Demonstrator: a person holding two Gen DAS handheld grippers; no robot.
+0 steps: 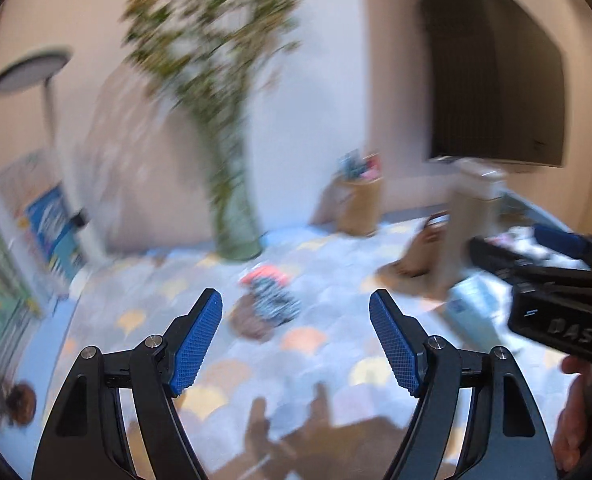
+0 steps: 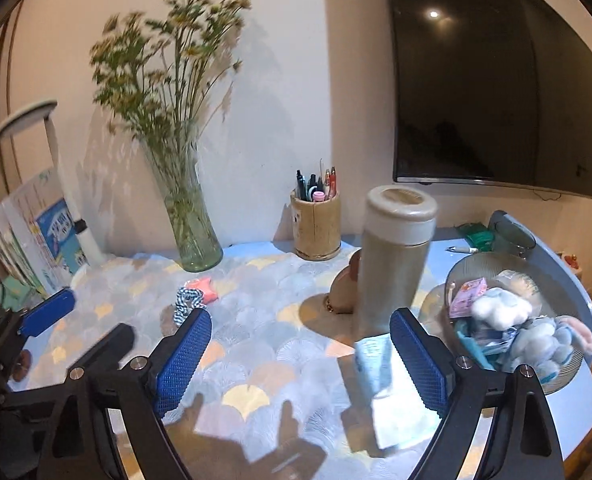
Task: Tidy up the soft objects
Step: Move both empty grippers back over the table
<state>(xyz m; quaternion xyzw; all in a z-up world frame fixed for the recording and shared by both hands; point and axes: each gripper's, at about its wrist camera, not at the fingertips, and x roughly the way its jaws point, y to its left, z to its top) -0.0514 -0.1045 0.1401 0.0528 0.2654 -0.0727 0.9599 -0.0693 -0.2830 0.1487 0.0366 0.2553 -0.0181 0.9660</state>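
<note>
Both grippers, the left gripper (image 1: 296, 336) and right gripper (image 2: 300, 360), stand wide open and empty above the table (image 2: 256, 344). Fluffy blue-white plush toys (image 2: 532, 328) lie in the ribbed glass bowl (image 2: 456, 276). "DAS" is printed on the right gripper's body.

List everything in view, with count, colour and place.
Vase: one, green glass holding flowers, back of table by wall.
Pen holder: one, tan, full of pens, by wall.
Flask: one, beige, upright, centre right.
Bowl: one, clear, right, holding plush toys.
Striped soft item: one, black and white, touching a red one, mid table.
Pale blue packet: one, near front.
Screen: one, black, on wall.
Left gripper: jaws open, empty.
Right gripper: jaws open, empty.
</note>
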